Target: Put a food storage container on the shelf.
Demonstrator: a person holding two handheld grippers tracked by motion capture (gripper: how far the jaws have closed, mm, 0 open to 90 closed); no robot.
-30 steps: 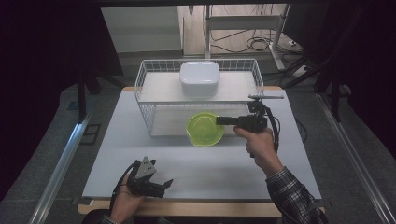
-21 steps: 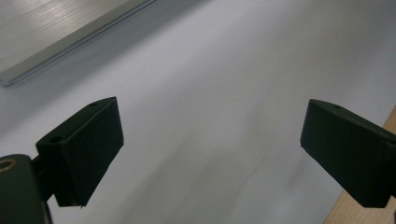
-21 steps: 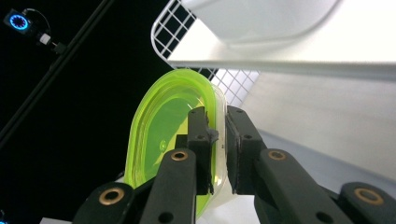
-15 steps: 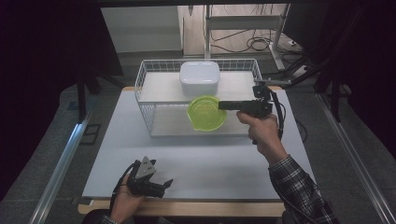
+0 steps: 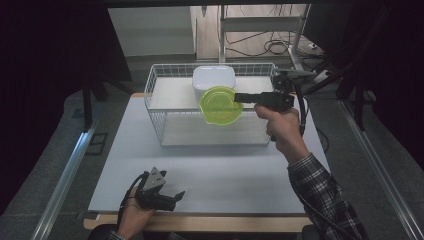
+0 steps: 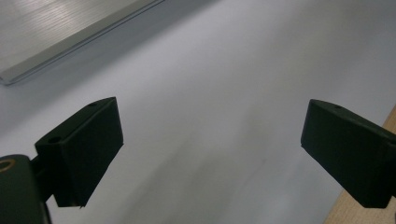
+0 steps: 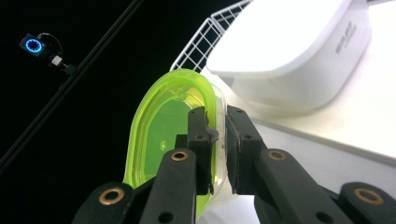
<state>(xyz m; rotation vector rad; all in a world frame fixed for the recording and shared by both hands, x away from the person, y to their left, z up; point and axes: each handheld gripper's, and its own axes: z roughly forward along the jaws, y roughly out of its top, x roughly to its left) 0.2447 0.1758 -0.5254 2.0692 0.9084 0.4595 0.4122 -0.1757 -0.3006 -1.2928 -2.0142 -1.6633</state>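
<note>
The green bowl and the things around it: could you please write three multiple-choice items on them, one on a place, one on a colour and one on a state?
1. Where is the green bowl?
A. flat on the table
B. in the air at the wire basket
C. under the left gripper

2. What colour is the box in the basket?
A. white
B. red
C. black

3. How do the left gripper's jaws stand?
A. shut on the bowl
B. shut on a cloth
C. open, with nothing between them

Answers: 1 B, the right gripper pinches the bowl's rim and holds it up at the basket. 2 A, the box shows white in the high view. 3 C, the left gripper view shows the bare table between wide jaws.
</note>
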